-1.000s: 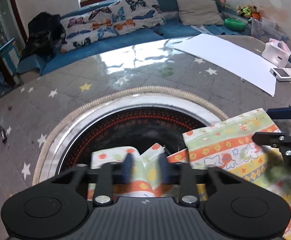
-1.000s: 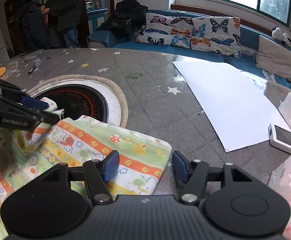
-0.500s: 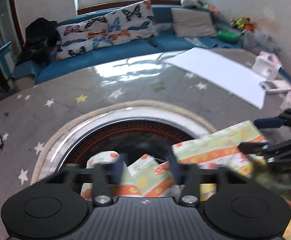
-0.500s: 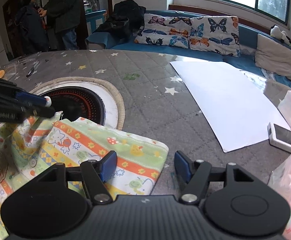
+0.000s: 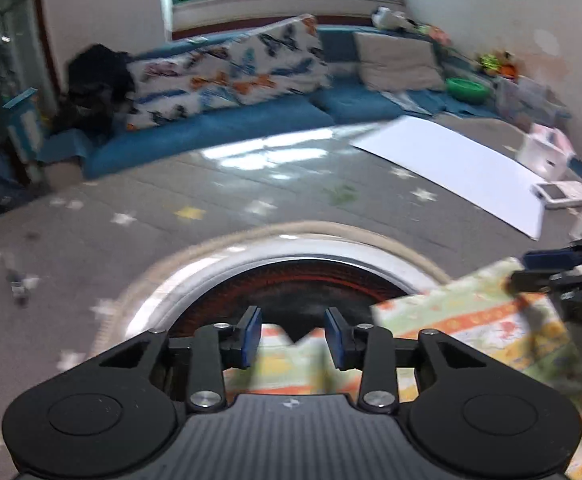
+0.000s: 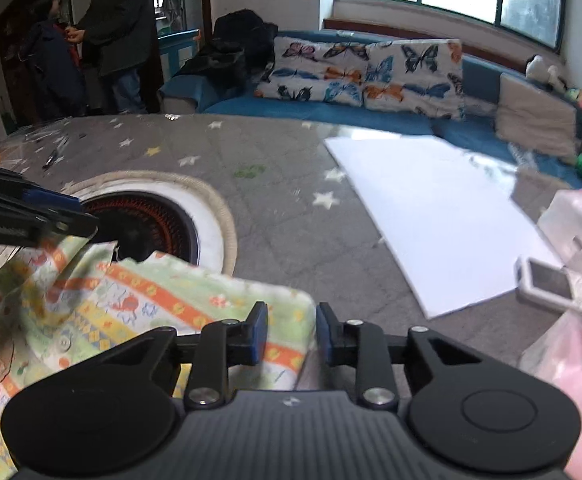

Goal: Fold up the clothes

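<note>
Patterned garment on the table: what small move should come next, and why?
Probably let both grippers finish closing. The right gripper straddles the patterned garment at its corner, the left gripper its notched edge; both are closing, with neither visibly pinching cloth yet.

1. Patterned garment (image 6: pixel 139 304) runs off the right wrist view's left edge, its extent unseen.
2. Left wrist view is motion-blurred; garment print unreadable.
3. Right gripper (image 5: pixel 519 272) cut off at that frame's right edge.

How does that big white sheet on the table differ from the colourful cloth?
The white sheet is plain and lies flat, untouched; the colourful cloth is patterned in stripes and cartoons, rumpled, with a corner between the right hand-held gripper jaws. Both rest on the grey starred table.
</note>
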`<state>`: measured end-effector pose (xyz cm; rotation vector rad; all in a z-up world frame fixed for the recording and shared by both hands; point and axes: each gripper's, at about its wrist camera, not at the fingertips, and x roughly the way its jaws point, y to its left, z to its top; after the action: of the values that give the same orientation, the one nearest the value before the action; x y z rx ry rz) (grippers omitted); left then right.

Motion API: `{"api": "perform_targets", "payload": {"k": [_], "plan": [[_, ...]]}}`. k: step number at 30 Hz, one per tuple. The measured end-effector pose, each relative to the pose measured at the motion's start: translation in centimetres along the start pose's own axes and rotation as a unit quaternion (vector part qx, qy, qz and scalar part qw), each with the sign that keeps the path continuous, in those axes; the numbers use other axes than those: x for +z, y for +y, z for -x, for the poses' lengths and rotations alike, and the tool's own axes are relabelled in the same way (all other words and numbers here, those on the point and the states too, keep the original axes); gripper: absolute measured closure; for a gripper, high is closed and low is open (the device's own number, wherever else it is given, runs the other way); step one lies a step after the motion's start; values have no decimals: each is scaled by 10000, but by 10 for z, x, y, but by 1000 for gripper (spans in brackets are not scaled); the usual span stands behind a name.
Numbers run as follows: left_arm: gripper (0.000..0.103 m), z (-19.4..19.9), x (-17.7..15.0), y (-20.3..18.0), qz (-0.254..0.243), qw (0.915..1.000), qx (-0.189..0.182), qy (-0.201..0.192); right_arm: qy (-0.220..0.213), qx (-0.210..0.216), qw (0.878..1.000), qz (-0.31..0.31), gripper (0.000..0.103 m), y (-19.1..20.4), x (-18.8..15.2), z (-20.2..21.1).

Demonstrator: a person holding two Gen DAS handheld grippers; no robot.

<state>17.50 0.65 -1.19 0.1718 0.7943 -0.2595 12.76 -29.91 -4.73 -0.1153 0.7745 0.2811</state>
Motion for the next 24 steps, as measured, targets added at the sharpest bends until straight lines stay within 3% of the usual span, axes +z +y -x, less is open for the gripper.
{"api": "perform_targets", "payload": {"k": [5, 10, 15, 20, 24], "plan": [[57, 5, -14, 28, 238, 9985, 388, 310, -94, 654, 9976, 220, 76, 22, 16, 9], [52, 3, -33, 45, 407, 9971, 368, 533, 86, 1377, 9897, 382, 76, 60, 31, -7], [58, 3, -39, 44, 281, 9979, 230, 535, 223, 1459, 9873, 585, 68, 96, 43, -38], [76, 0, -43, 42, 213, 9980, 114, 591, 372, 1400, 9873, 647, 67, 117, 43, -64], [76, 2, -45, 47, 244, 9981, 93, 552, 344, 1190, 9900, 680, 67, 125, 35, -72]]}}
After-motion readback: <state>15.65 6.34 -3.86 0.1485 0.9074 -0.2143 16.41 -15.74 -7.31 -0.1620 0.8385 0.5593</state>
